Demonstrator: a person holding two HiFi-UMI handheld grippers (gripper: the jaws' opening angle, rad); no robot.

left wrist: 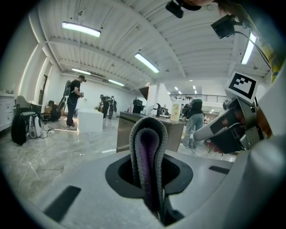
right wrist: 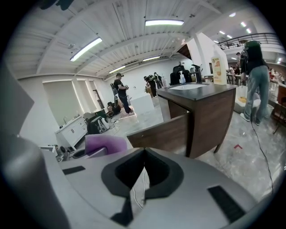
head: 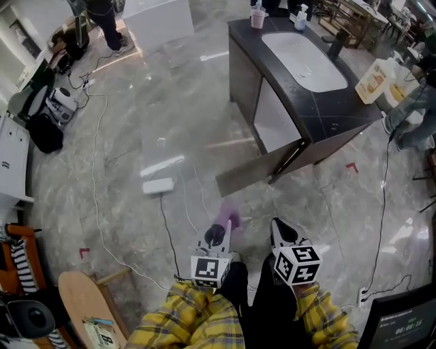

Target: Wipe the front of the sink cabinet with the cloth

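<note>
The sink cabinet [head: 306, 116] stands ahead at the upper right, dark-topped with a white basin [head: 305, 60], and its brown door [head: 255, 174] hangs open toward me. It also shows as the sink cabinet [right wrist: 210, 116] in the right gripper view and, far off, as the sink cabinet [left wrist: 147, 129]. My left gripper [head: 225, 228] is shut on a folded purple and grey cloth [left wrist: 149, 156], which sticks up between the jaws. The cloth [head: 228, 218] points at the cabinet from about a step away. My right gripper [head: 281, 230] is shut with nothing in it, beside the left one.
White cables and a power strip [head: 158, 185] lie on the marble floor between me and the cabinet. Bottles [head: 300, 17] stand on the countertop, and a jug [head: 376, 80] at its right end. A person [right wrist: 254, 80] stands right of the cabinet. Bags and equipment [head: 41, 116] line the left.
</note>
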